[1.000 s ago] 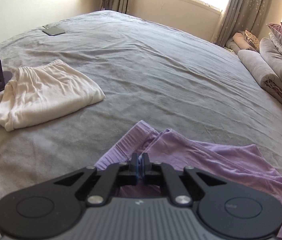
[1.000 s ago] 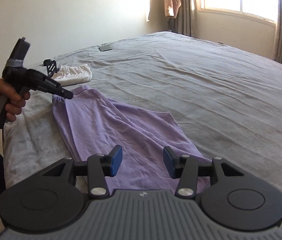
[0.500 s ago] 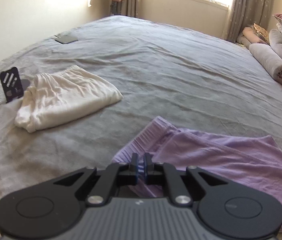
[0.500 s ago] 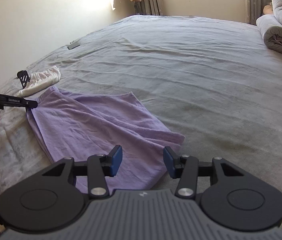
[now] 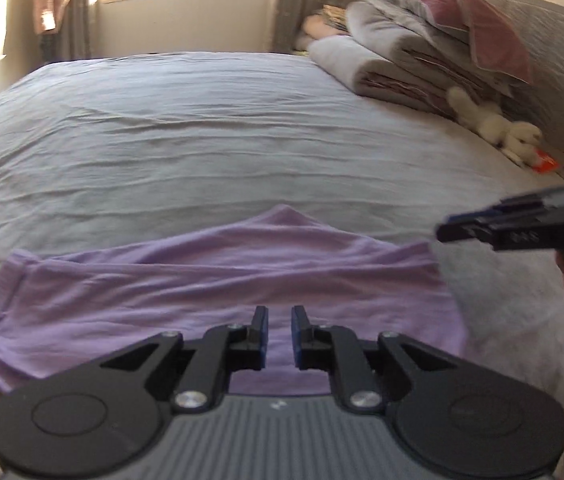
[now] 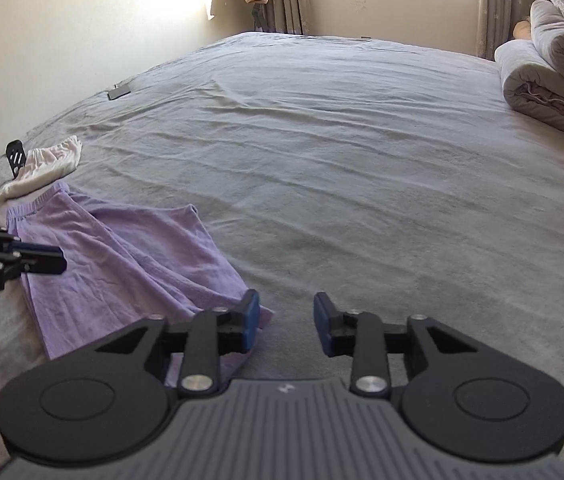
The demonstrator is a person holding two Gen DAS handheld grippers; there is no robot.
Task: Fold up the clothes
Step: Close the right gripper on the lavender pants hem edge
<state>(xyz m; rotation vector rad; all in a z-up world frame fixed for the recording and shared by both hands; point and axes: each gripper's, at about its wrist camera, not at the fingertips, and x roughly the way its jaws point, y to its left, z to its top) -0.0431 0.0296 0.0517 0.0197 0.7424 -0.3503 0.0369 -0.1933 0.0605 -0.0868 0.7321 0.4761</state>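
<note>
Left tongs (image 5: 279, 332) slid along one purple garment (image 5: 218, 280), one white garment (image 6: 48, 164), two tongs

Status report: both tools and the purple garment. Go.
Left tool just opening, empty, over purple garment. Right tool closing, empty, at its hem. Garment flat, unfolded. Nothing in the way.
</note>
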